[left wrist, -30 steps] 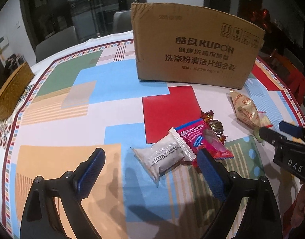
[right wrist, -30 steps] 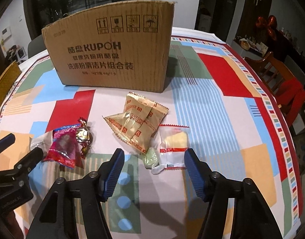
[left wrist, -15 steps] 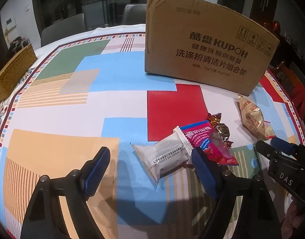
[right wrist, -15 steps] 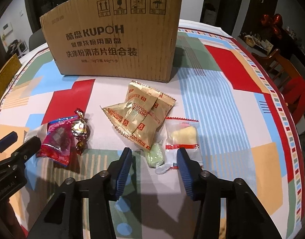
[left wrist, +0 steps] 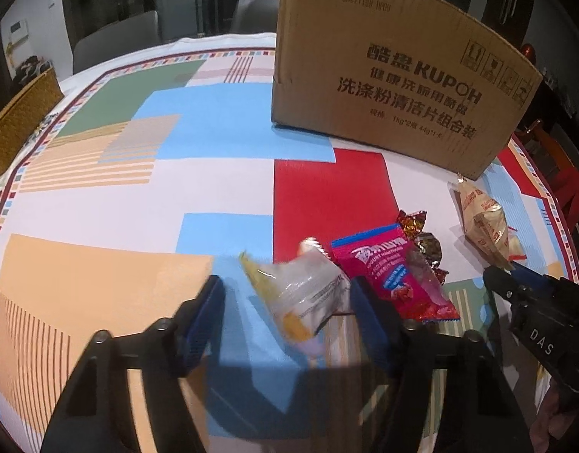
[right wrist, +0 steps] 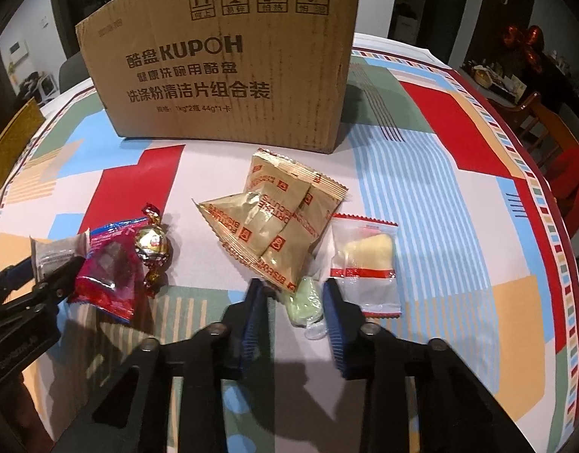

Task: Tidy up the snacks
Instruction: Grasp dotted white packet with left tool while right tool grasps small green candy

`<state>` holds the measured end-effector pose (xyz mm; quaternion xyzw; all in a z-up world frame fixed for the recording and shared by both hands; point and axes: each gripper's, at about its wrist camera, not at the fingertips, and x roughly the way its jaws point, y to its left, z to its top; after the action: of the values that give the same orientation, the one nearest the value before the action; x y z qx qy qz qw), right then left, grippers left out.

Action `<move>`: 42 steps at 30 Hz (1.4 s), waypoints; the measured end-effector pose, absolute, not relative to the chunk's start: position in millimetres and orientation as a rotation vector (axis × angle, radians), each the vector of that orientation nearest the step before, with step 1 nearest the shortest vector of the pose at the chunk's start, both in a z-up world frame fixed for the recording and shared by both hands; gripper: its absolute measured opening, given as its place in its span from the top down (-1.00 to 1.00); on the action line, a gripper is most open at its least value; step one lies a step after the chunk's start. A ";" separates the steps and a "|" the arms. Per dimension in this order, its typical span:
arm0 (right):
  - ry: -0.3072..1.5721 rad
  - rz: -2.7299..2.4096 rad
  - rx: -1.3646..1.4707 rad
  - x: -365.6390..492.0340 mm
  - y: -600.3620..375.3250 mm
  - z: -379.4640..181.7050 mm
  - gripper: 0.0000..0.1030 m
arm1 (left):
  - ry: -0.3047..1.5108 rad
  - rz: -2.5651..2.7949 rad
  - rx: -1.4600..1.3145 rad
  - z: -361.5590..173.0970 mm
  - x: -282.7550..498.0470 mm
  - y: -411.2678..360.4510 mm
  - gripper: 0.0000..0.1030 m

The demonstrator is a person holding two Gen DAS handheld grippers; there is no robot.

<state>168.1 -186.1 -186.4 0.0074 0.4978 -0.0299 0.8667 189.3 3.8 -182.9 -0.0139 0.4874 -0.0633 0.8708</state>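
Note:
My left gripper (left wrist: 285, 283) points down at a white-and-clear snack packet (left wrist: 297, 294), which lies tilted and blurred between its closing jaws. The right finger touches the packet and a gap shows at the left finger. A pink packet (left wrist: 391, 275) and a foil-wrapped candy (left wrist: 425, 241) lie just to the right. My right gripper (right wrist: 293, 285) is closing on a small green candy (right wrist: 306, 298), with both pads against its wrapper. Two gold biscuit packets (right wrist: 274, 219) and a clear packet with a yellow piece (right wrist: 365, 260) lie around it.
A tall cardboard box (right wrist: 229, 64) stands on the patterned tablecloth (left wrist: 100, 271) behind the snacks. A wicker basket (left wrist: 17, 113) sits at the far left edge. Grey chairs (left wrist: 111, 41) stand behind the table, and a wooden chair with a red cushion (right wrist: 553, 139) on the right.
Both pairs of jaws have narrowed. The white packet has tipped and turned between the left fingers. The right fingers have closed in around the green candy.

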 end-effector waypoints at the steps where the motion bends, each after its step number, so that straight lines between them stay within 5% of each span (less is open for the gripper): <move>1: 1.043 -0.052 0.017 168.2 -184.9 -186.4 0.59 | 1.019 -0.132 -0.027 -183.4 189.2 3.9 -0.17; 7: 1.037 -0.045 0.005 167.3 -180.8 -185.9 0.62 | 1.008 -0.141 -0.021 -182.8 187.4 5.1 0.38; 42: 0.905 -0.014 0.050 148.3 -190.3 -129.9 0.62 | 0.884 -0.145 0.034 -126.7 157.8 -4.9 0.43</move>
<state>148.3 -190.3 -129.9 0.0244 0.4373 -0.0065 0.8989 157.8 -4.9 -126.7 0.0162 0.4276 -0.0702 0.9011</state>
